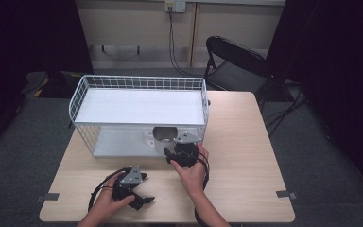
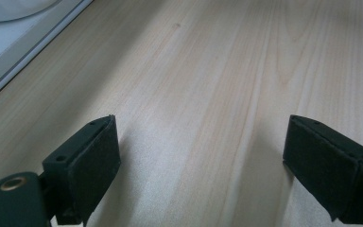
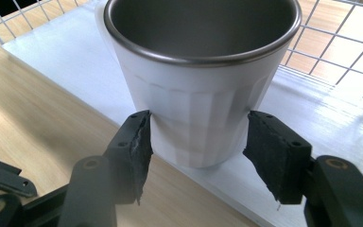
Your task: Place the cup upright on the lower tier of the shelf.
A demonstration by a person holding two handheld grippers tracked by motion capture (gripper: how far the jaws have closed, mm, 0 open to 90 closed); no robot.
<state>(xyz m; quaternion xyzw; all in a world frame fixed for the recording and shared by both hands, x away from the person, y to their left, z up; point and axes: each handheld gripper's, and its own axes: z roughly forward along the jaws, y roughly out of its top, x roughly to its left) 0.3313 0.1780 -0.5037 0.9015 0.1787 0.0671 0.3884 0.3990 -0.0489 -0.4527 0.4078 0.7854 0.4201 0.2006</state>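
Observation:
A white faceted cup (image 3: pixel 203 109) with a grey metal inside stands upright at the front edge of the rack's lower white shelf (image 3: pixel 61 61). My right gripper (image 3: pixel 198 142) has a pad against each side of its lower half. From above, the cup (image 1: pixel 164 134) sits under the top shelf with the right gripper (image 1: pixel 172 152) just in front of it. My left gripper (image 2: pixel 201 161) is open over bare wood, nothing between its jaws. In the high view the left gripper (image 1: pixel 142 196) rests low near the table's front edge.
The white wire rack (image 1: pixel 137 79) has two tiers and takes up the back left of the wooden table (image 1: pixel 246 156). Its wire side wall (image 3: pixel 340 52) rises right of the cup. A black folding chair (image 1: pixel 236 61) stands behind the table.

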